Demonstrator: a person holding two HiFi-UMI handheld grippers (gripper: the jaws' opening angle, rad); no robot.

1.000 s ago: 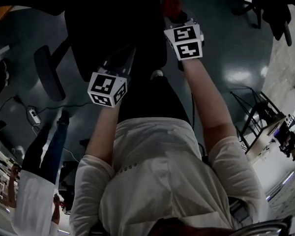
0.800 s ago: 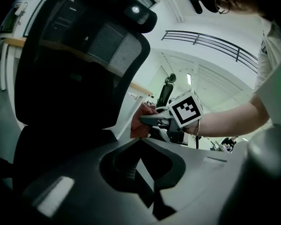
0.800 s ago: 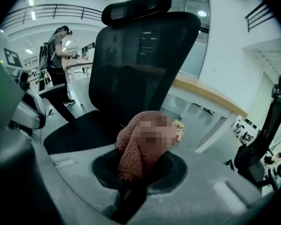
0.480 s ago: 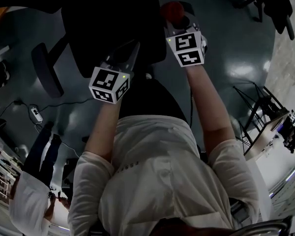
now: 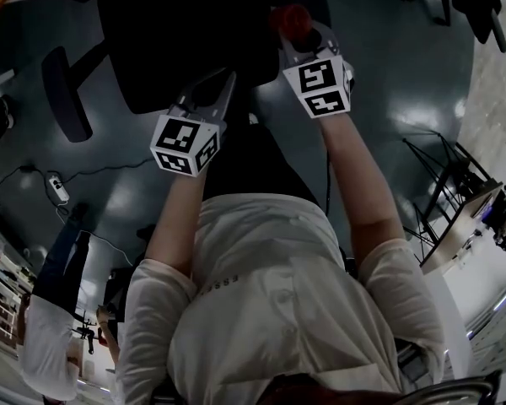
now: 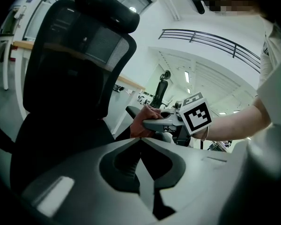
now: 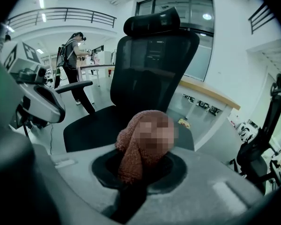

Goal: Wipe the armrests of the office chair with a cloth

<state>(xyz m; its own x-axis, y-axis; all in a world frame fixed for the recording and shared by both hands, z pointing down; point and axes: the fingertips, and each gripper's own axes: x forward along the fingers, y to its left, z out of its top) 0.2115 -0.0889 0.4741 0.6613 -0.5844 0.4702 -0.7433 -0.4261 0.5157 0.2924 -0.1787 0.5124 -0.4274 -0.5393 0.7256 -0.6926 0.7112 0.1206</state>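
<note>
The black mesh office chair (image 5: 185,40) stands ahead of me, its left armrest (image 5: 61,91) jutting out at the left. My right gripper (image 5: 297,30) is shut on a reddish-brown cloth (image 5: 292,17) at the chair's right side. In the right gripper view the cloth (image 7: 143,144) bulges out of the jaws, in front of the seat (image 7: 103,125). Seen from the left gripper view, the cloth (image 6: 143,123) sits against the right armrest (image 6: 132,111); whether it touches is unclear. My left gripper (image 5: 226,81) hovers over the seat front, shut (image 6: 140,142) with nothing in it.
A bystander (image 5: 55,327) stands at lower left on the shiny floor, near a power strip and cable (image 5: 57,191). A person (image 7: 74,50) works at a far desk. Another black chair (image 7: 267,125) and metal frames (image 5: 443,184) stand to the right.
Both grippers have edged forward toward the chair, the right one keeping the cloth. The chair has slid left and up in the head view. The bystander has shifted at lower left.
</note>
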